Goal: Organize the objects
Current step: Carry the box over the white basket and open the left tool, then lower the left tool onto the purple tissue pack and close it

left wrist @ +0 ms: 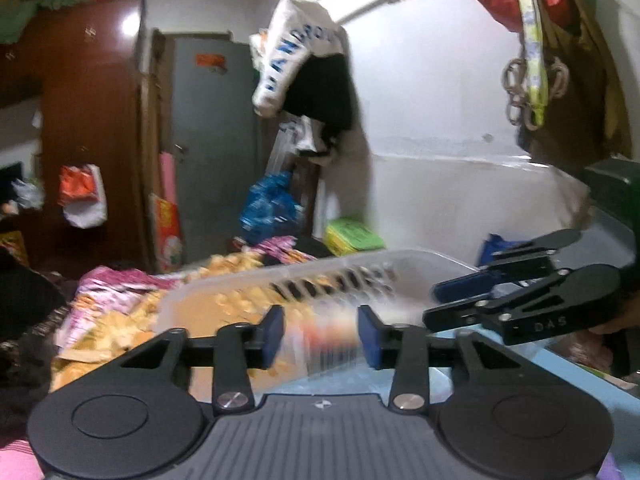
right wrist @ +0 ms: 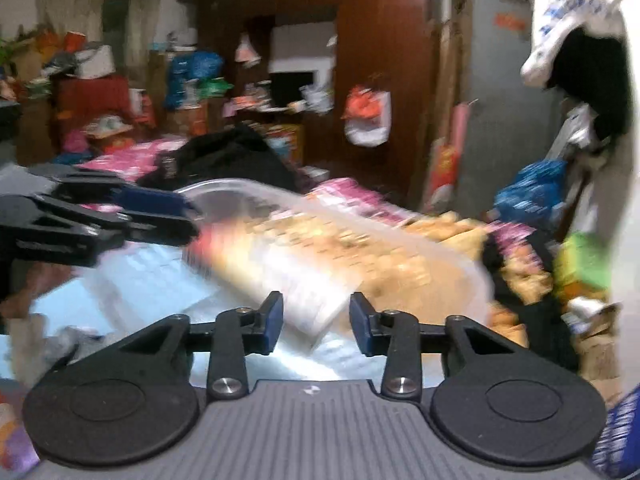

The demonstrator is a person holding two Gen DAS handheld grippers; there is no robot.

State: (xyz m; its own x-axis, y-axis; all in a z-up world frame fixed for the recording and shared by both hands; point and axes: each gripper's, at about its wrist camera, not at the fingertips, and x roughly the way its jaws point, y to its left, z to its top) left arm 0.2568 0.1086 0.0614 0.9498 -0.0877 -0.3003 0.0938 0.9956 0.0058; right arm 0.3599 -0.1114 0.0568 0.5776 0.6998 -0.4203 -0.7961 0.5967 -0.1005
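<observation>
Room: cluttered; white wall (left wrist: 440, 120) ahead in left view, grey door (left wrist: 212, 140) left of it.
Wardrobe (right wrist: 380, 60): dark red-brown, glossy, behind bed; orange-and-white bag (right wrist: 366, 116) hanging on its front.
Bed (right wrist: 352, 200): covered with pink and yellow patterned bedding, black cloth heaped at far end.
Hanging bags: white bag with blue letters (left wrist: 296, 48) over black garment on wall; brown bag (left wrist: 576, 80) with rope handles at upper right of left view.
Blue surface (right wrist: 132, 292): pale, glossy, under near end of basket.
Basket (left wrist: 320, 280): clear plastic, slotted side wall, lying across bed edge and blue surface, between both tongs.
Contents of basket: blurred orange-red and white item (right wrist: 248, 256) at near end, possibly a packet; too smeared to name.
Green packet (left wrist: 352, 236): beyond basket, against wall.
Left tongs (left wrist: 321, 338): blue pads apart, gap clear on both sides; basket edge seen through gap, not pinched.
Right tongs (right wrist: 316, 322): pads apart, corner of basket in gap, no pad pressing on it.
Right tongs in left view: entering from right, tips at basket's right end; contact cannot be told.
Left tongs in right view: entering from left, tips at basket's far left rim; contact likewise unclear.
</observation>
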